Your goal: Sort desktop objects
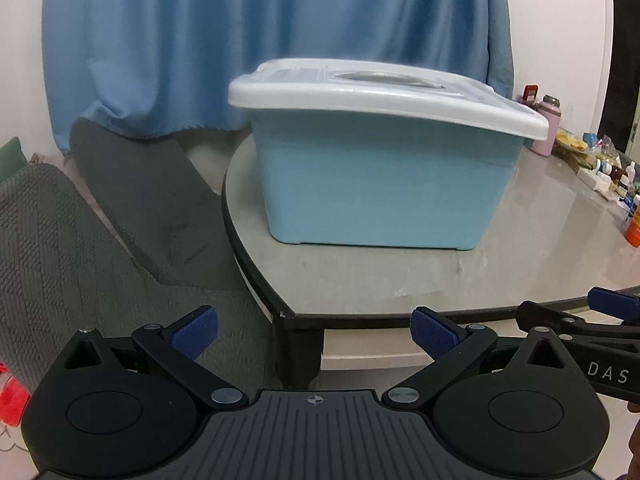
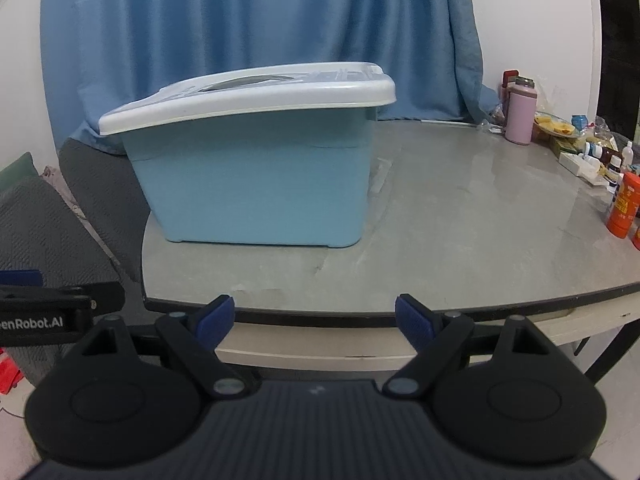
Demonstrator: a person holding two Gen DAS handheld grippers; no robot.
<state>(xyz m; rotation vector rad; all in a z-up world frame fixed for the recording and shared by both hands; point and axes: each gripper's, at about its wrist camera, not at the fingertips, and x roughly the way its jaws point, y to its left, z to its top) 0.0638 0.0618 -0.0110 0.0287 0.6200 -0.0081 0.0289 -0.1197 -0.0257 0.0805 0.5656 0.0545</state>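
A light blue storage box (image 1: 380, 192) with a white lid (image 1: 372, 96) stands shut on the grey round table (image 1: 520, 264); it also shows in the right wrist view (image 2: 256, 188), with its lid (image 2: 256, 100) on. My left gripper (image 1: 314, 332) is open and empty, held off the table's near edge in front of the box. My right gripper (image 2: 314, 320) is open and empty, also off the near edge, to the right of the left one. Small bottles (image 2: 618, 208) and a pink flask (image 2: 520, 116) stand at the table's far right.
A blue curtain (image 2: 240, 20) hangs behind the table. A grey quilted sofa (image 1: 60, 248) lies to the left. Food packets and a plate (image 2: 560, 128) crowd the right rim. Something red (image 1: 12, 396) lies on the floor at left.
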